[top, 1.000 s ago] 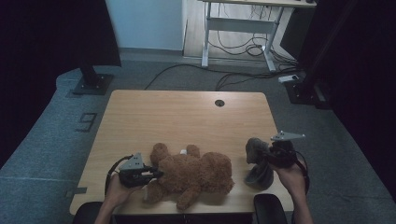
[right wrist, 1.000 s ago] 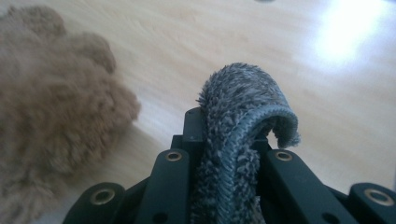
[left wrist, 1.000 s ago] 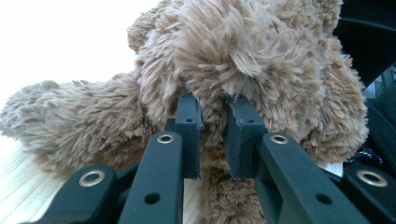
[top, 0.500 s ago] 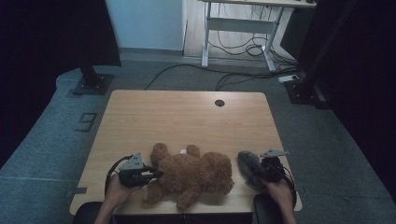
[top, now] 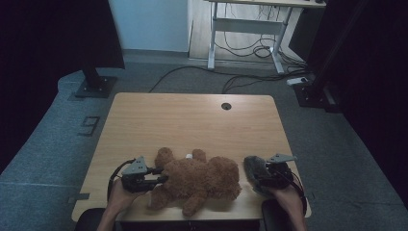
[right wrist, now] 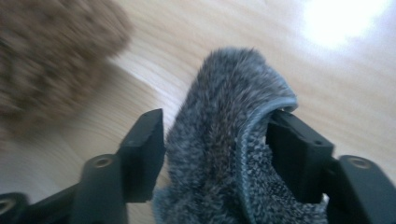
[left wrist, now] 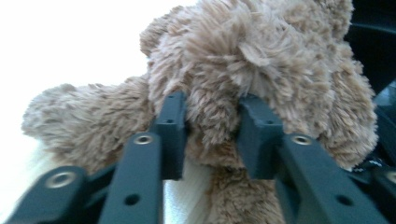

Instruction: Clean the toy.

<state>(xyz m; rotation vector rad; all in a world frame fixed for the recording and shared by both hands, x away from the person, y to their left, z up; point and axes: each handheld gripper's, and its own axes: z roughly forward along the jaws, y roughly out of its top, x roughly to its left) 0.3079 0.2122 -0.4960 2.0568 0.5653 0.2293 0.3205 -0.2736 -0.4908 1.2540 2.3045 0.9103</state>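
Note:
A brown teddy bear (top: 202,178) (left wrist: 261,60) lies near the front edge of the wooden table (top: 192,120). My left gripper (top: 161,175) (left wrist: 212,116) sits at the bear's left side with a furry limb between its pads. Its jaws have just been opening, but both pads still press into the fur. A grey furry piece with a knit lining (top: 251,166) (right wrist: 210,154) rests on the table to the right of the bear. My right gripper (top: 260,177) (right wrist: 217,121) straddles it. Those jaws have just been opening too and now stand slack around it.
A round cable hole (top: 226,106) sits at the table's far middle. On the floor beyond are a stand's base (top: 96,86), a desk frame (top: 245,29) and loose cables (top: 250,77). The table's right edge runs close to my right hand.
My right gripper has come down and leftward with the grey piece, from above the table's right edge onto the tabletop, and its jaws have widened. The left gripper and the bear stayed put.

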